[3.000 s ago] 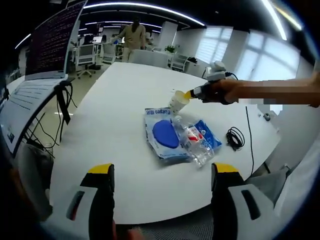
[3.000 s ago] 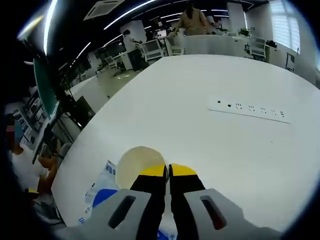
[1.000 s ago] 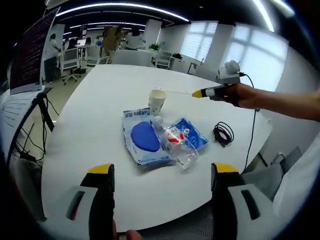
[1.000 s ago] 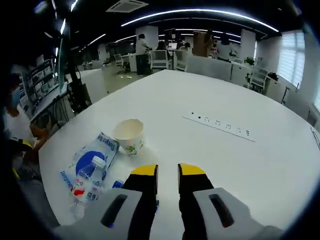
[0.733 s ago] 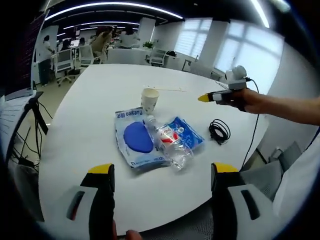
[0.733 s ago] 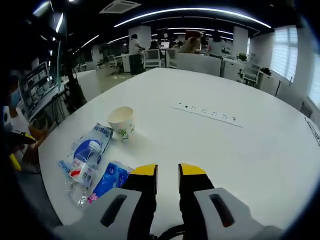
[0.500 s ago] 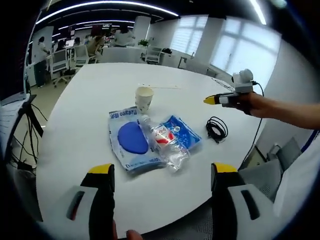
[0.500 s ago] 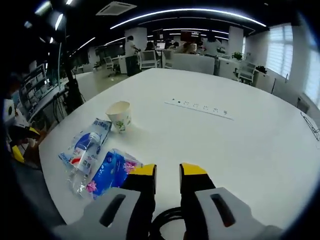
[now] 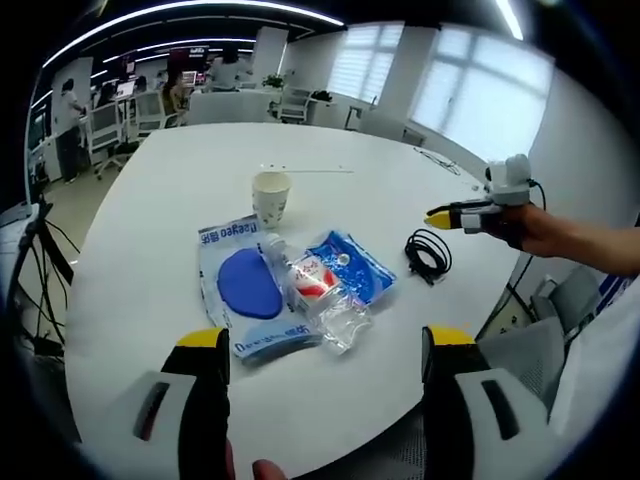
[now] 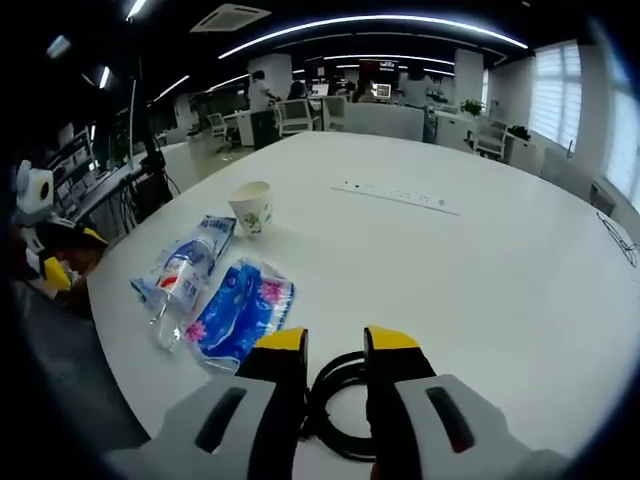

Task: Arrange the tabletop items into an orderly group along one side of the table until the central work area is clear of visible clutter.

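Since a second ago the right gripper [image 10: 335, 345] has drawn back from the paper cup [image 10: 250, 208]; its slightly parted jaws now frame the coiled cable [image 10: 335, 405]. Left gripper [image 9: 325, 345] hovers released, bottle [image 9: 315, 295] and packets [image 9: 245, 290] just ahead.

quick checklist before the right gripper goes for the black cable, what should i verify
1. Right gripper jaws open: ok, a gap shows between the yellow tips.
2. Coiled black cable lined up: ok, its loop lies on the table in the gap between the jaws.
3. Cable free of other items: ok, the blue flowered tissue pack lies apart to one side.
4. Cable already gripped: not ok, the jaws are not closed on it.
5. Left gripper out of the way: ok, open and back from the items.
6. White paper cup upright and clear of the cable: ok.
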The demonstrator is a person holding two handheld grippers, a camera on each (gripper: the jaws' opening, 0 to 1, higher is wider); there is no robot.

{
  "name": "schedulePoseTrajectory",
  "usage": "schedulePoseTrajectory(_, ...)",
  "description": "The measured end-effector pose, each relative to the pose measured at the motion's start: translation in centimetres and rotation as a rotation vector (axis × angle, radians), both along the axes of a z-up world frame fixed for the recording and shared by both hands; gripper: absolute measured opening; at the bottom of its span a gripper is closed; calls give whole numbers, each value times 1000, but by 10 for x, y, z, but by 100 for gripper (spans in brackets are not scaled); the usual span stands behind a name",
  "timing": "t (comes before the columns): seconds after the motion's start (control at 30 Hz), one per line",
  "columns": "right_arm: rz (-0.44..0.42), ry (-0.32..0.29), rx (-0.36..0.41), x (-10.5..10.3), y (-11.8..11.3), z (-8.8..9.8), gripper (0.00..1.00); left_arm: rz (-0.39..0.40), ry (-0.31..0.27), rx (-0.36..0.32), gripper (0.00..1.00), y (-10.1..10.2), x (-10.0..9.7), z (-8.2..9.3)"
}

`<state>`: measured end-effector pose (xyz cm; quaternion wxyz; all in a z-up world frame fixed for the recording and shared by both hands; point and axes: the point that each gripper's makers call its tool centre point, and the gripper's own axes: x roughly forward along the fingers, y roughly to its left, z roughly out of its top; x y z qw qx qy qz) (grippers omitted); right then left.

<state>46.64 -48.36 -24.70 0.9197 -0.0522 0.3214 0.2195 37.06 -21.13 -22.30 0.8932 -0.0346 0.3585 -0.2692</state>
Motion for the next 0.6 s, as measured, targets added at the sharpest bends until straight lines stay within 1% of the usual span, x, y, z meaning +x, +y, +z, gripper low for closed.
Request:
schedulePoseTrajectory(0.13,-10,1,39,-10,1,1,21,4,10,3,79,0,3,-3)
schedulePoseTrajectory(0.3,-5,-4,48,-22,5,1,21,12,25,4,77,0,6,-8)
schedulePoseTrajectory(0.37,6,2,47,-28,6,-2,22,19,36,20,76,2,8,-10)
schedulePoseTrajectory(0.53,7,11,56,-36,7,-6,23,30,44,-3,77,-1,13,-10)
schedulePoseTrajectory(0.6,1,16,62,-39,7,-7,23,27,45,-3,77,-3,15,-11)
